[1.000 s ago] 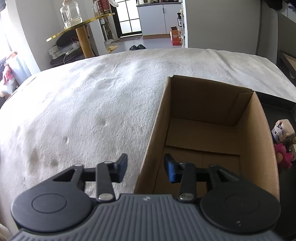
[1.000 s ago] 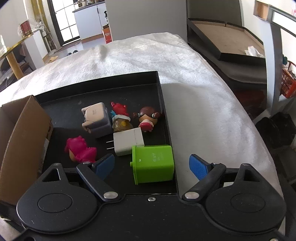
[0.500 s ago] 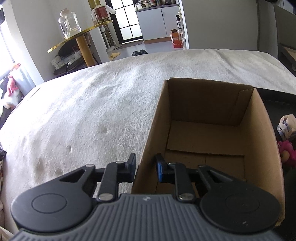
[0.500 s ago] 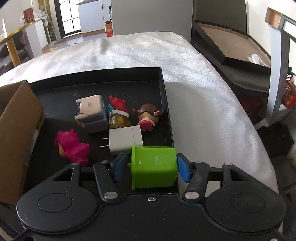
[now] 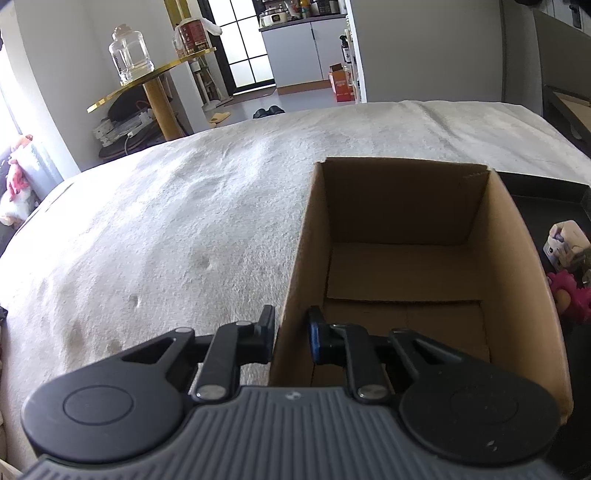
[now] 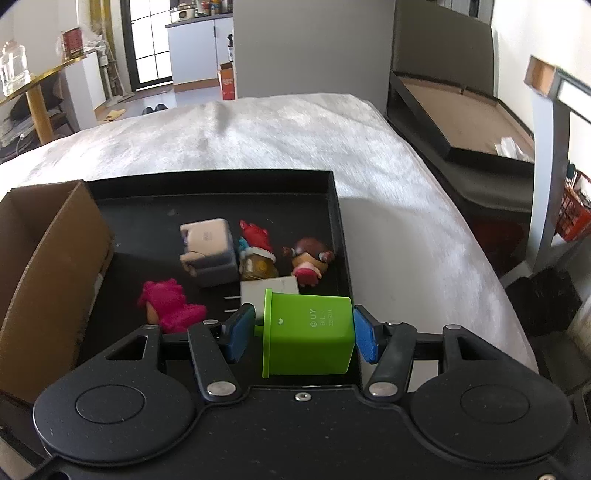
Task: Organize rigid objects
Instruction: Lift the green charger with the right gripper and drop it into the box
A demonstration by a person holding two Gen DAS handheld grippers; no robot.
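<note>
Above the black tray (image 6: 334, 221), your right gripper (image 6: 303, 334) is clamping the green block (image 6: 308, 338) for boxing; your left gripper (image 5: 291, 334) is pinching the cardboard box (image 5: 517, 258) wall, steadying it.

Glass jar (image 5: 130, 55) & red tin (image 5: 192, 31) on gold side table (image 5: 155, 79); slippers (image 5: 269, 110) on floor nr cabinet (image 5: 306, 51).
</note>
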